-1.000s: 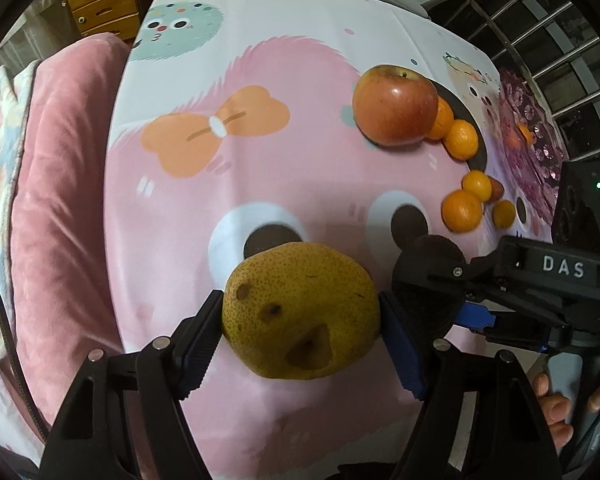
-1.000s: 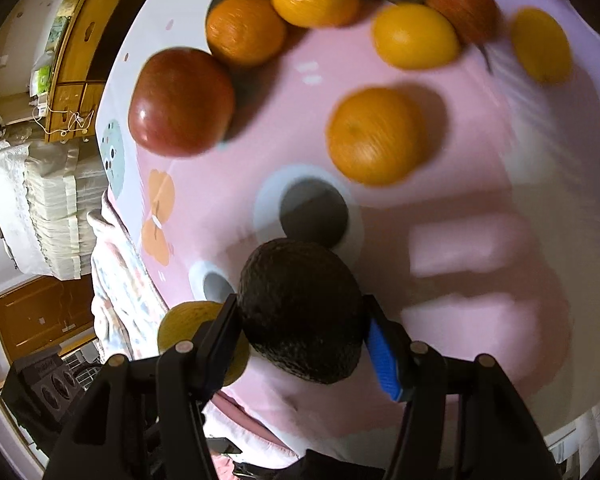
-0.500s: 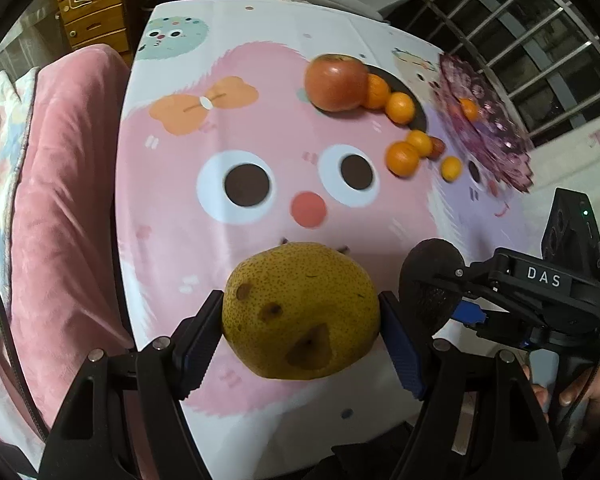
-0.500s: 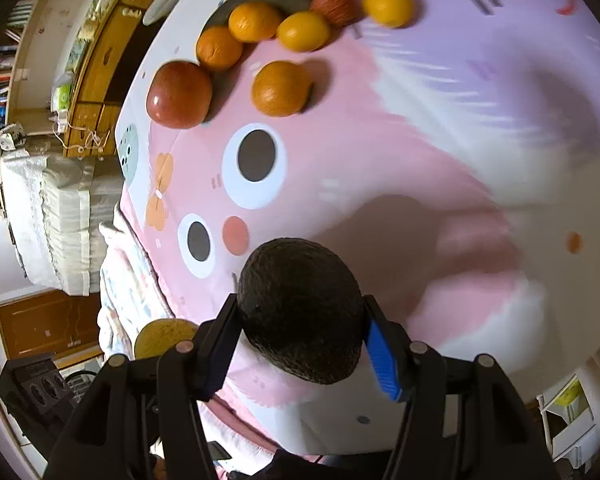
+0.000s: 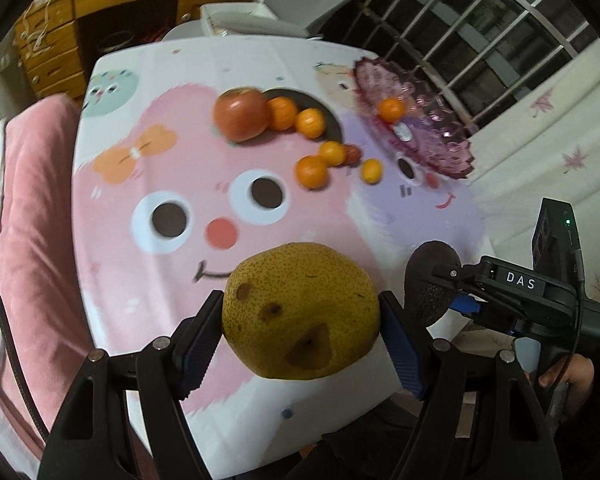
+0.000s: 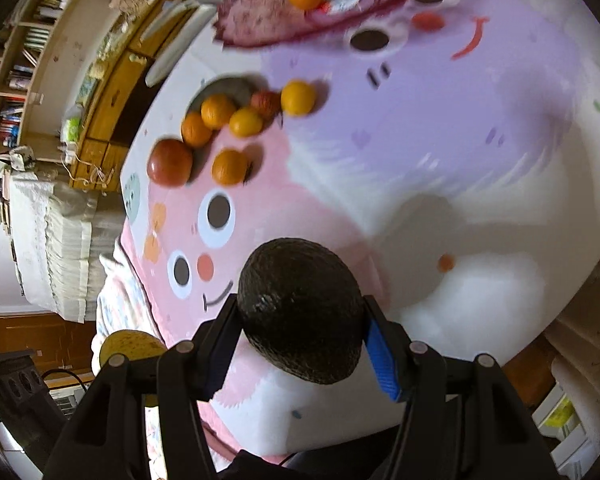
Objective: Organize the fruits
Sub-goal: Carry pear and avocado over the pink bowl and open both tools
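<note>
My left gripper (image 5: 302,320) is shut on a yellow-brown pear (image 5: 300,310), held above the near edge of the table. My right gripper (image 6: 300,334) is shut on a dark avocado (image 6: 300,312); it also shows in the left wrist view (image 5: 430,286) just right of the pear. The pear shows at the lower left of the right wrist view (image 6: 130,346). Far across the table lie a red apple (image 5: 241,114) and several oranges (image 5: 311,171). A purple glass plate (image 5: 432,136) at the far right holds one orange (image 5: 391,109).
The table wears a cartoon-face cloth (image 5: 180,184). A pink cushioned seat (image 5: 32,216) runs along its left side. A wooden dresser (image 5: 100,12) and a barred window (image 5: 480,28) stand behind. A small reddish fruit (image 5: 353,154) sits among the oranges.
Both grippers have pulled back and up from the table with their fruit. The apple, oranges and plate look smaller and farther away; the whole cloth shows.
</note>
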Motion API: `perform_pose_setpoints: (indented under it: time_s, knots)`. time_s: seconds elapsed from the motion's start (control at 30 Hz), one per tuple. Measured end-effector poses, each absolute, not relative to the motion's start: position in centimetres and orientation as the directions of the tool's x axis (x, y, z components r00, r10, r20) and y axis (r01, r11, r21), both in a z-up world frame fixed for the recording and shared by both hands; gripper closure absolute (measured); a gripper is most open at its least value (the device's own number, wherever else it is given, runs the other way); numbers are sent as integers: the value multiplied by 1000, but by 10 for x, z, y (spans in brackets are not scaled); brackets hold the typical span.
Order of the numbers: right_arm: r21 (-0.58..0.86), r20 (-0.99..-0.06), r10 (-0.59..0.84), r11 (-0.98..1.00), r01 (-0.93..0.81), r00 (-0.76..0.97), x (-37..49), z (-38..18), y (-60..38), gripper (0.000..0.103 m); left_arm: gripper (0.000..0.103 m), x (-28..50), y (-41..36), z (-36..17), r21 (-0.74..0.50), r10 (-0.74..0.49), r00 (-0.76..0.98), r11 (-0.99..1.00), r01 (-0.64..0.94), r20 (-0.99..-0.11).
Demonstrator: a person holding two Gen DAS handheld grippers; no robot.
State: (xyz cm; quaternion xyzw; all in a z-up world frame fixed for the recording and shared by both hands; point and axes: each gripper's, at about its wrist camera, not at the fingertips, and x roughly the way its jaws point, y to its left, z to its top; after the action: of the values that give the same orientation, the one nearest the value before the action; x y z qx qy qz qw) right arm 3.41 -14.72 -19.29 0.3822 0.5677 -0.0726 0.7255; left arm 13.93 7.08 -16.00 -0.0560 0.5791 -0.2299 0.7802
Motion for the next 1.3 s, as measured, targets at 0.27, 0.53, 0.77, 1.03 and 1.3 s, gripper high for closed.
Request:
perform_pose_setpoints:
  time_s: [0.27,0.53,0.77,1.03,1.3]
  knots:
    - [491,-857,320,743,455,403,45,-171,-201,44,29,153,3,-144,-290,-382,257,897,333,-888]
    - [541,-819,385,766,347,425,72,-152,-263,44,29,176,-62,-132,-298,-373,302,917,267,-877]
    - [574,-774,435,789,220,460,107,-132,-314,44,29,199,-108,-129,-309,-360,353,931,194,-863]
    - [555,-759,450,825,106,470,142,-124,-350,44,29,233,-152,-132,-321,-343,407,939,123,-847]
    - [448,-818,393,893,37,421,175,-137,-363,44,29,272,-177,-156,-305,-289,402,952,26,-869]
